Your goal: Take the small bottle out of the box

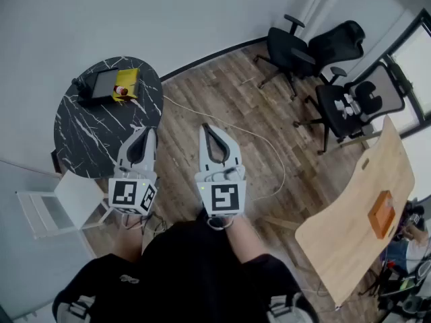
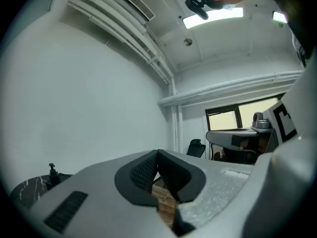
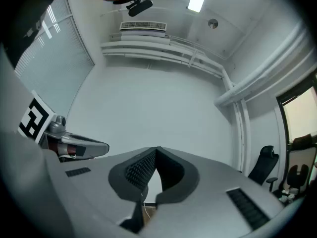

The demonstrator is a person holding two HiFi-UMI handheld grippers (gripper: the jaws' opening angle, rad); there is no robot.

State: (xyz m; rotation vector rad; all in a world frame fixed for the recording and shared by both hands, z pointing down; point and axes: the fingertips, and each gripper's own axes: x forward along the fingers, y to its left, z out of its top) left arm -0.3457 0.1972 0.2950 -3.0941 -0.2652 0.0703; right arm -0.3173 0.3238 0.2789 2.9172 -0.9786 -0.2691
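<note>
Wood planks cover the floor (image 1: pixel 222 93) of a white-walled room, and you stand near the middle of it, looking down over both grippers. At the far left is a round table (image 1: pixel 87 133) with a black, white-veined marble top. The yellow box (image 1: pixel 129 84) sits near that table's far edge, beside a dark tray (image 1: pixel 104 84). The small bottle (image 1: pixel 120 90), red and white, lies at the box's left side. From this height you cannot tell whether it rests inside the box or on top of it.

Your left gripper (image 1: pixel 149 130) has its jaws pressed together with nothing between them. It is held out level over the floor just right of the table, well short of the box. Your right gripper (image 1: pixel 204 126) is beside it, its jaws also closed and empty.

A white cable (image 1: pixel 269 147) trails across the planks past the grippers. Black office chairs (image 1: pixel 316 52) stand at the far right. A light wooden table (image 1: pixel 350 214) with an orange block (image 1: pixel 381 214) on it fills the near right. A white chair (image 1: pixel 54 207) stands at the near left.
</note>
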